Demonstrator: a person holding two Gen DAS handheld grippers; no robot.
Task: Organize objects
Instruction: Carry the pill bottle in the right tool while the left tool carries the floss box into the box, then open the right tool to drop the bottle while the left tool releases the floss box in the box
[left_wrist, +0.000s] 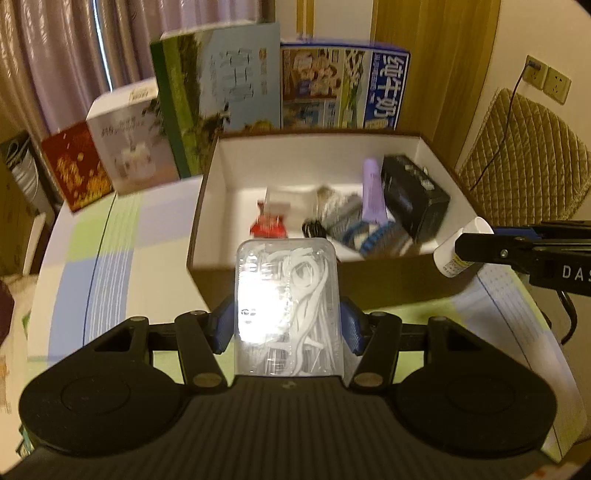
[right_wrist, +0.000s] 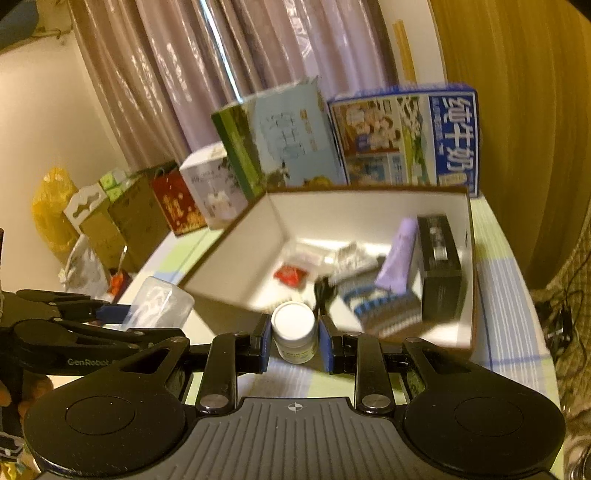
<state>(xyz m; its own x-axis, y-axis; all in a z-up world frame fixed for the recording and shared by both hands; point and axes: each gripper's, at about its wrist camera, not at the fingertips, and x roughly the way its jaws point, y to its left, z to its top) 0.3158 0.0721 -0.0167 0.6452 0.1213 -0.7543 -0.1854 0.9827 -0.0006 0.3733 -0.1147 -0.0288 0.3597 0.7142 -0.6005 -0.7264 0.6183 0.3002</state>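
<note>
big checked tablecloth in green, blue and white (left_wrist: 122, 236) spreads under everything, and on it sits the open brown cardboard box with white inner walls (left_wrist: 207, 206), right in front of both grippers. behind the box a row of cartons stands against the curtain: a blue milk carton with printed pictures (left_wrist: 343, 88), a green and pale blue carton (left_wrist: 221, 92), a white printed box (left_wrist: 129, 147), a small red and gold box (left_wrist: 75, 173). inside the open box, a black rectangular box (left_wrist: 413, 195) sits against the right wall, a lilac tube (left_wrist: 373, 192) just beside it, then a blue striped bundle (left_wrist: 373, 236), a blurred silvery packet and a red packet (left_wrist: 267, 225).

left gripper (left_wrist: 286, 325) pinches a clear plastic case of white floss picks (left_wrist: 286, 306) between its blue pads, case held just short of the box's near wall. right gripper (right_wrist: 293, 341) is clamped on a small white pill bottle with a white cap (right_wrist: 293, 332), also at the near wall.

the right view alone shows floor clutter at left: a yellow bag (right_wrist: 48, 206) and brown cartons. the left view alone shows a quilted chair back (left_wrist: 524, 155) and a wall socket.
</note>
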